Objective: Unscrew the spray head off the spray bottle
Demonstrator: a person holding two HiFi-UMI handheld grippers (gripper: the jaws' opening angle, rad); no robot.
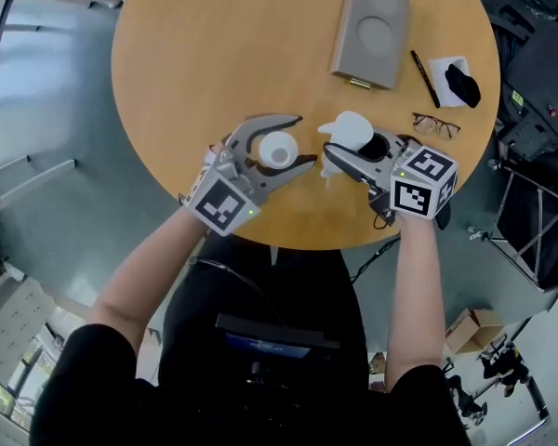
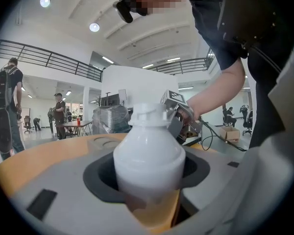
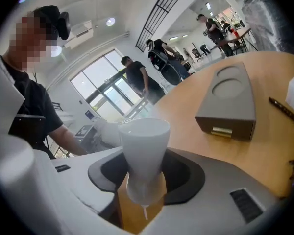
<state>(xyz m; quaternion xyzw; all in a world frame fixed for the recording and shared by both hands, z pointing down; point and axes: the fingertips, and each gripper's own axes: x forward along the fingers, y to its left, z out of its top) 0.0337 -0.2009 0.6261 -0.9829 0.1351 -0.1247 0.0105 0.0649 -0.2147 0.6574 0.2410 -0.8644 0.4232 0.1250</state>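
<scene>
A white spray bottle (image 1: 277, 150) stands upright between the jaws of my left gripper (image 1: 296, 143), which is shut on its body. Its threaded neck is bare, as the left gripper view shows on the bottle (image 2: 149, 155). The white spray head (image 1: 349, 134) is separate from the bottle, to its right, and my right gripper (image 1: 350, 154) is shut on it. In the right gripper view the spray head (image 3: 143, 151) sits between the jaws with a thin tube stub hanging below. Both grippers hover over the near edge of the round wooden table (image 1: 195, 54).
A grey box (image 1: 372, 28) with two round recesses lies at the far side of the table. A black pen (image 1: 424, 77), a black-and-white object (image 1: 458, 82) and glasses (image 1: 435, 124) lie at the right. Several people stand in the hall behind.
</scene>
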